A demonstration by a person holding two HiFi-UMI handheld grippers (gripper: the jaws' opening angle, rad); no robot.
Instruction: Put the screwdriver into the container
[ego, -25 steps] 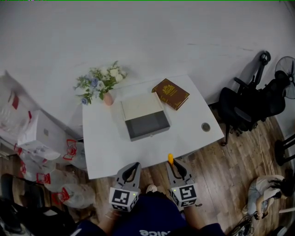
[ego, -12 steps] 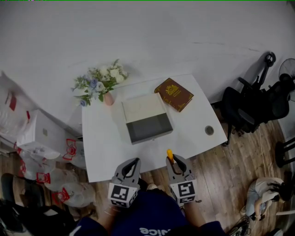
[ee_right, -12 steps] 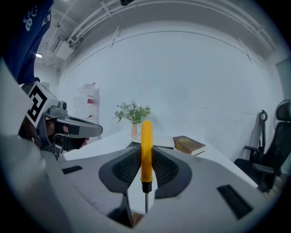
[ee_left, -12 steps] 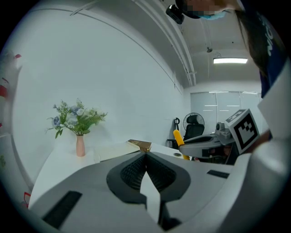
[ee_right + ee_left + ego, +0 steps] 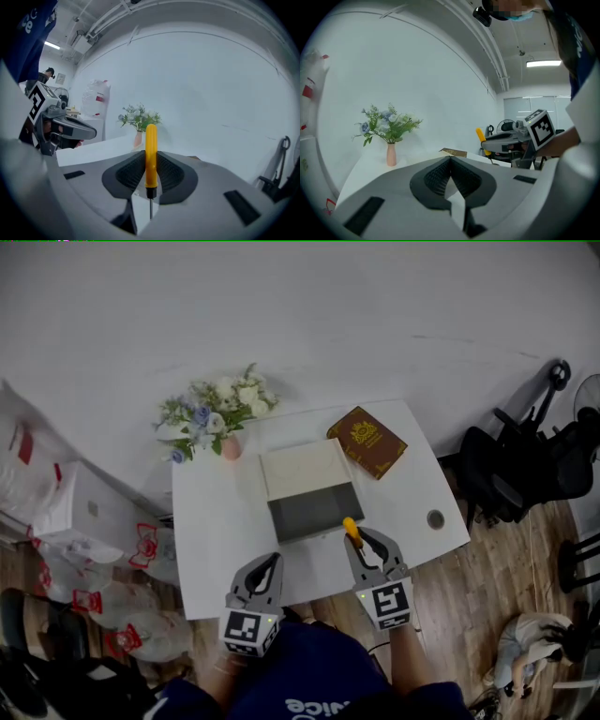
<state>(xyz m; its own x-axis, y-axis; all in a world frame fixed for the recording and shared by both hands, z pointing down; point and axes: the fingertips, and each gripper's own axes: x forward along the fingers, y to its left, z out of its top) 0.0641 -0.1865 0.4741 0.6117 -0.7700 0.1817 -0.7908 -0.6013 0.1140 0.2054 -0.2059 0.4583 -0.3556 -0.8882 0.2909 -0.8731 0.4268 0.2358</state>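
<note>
The container (image 5: 314,509) is a grey open box in the middle of the white table (image 5: 211,521), with its white lid (image 5: 298,470) lying back behind it. My right gripper (image 5: 359,538) is shut on the screwdriver (image 5: 351,528), whose yellow handle sticks up between the pads just off the box's near right corner. In the right gripper view the handle (image 5: 151,154) stands upright and the thin shaft points down. My left gripper (image 5: 271,563) hangs over the table's near edge, jaws together with nothing between them (image 5: 450,160).
A brown book (image 5: 367,442) lies at the back right of the table, and a vase of flowers (image 5: 214,415) stands at the back left. A round cable hole (image 5: 435,518) is near the right edge. Office chairs (image 5: 516,474) stand to the right and bags (image 5: 84,521) to the left.
Both grippers have moved forward from the table's near edge towards the container. The right one carries the screwdriver up to the box's near right corner.
</note>
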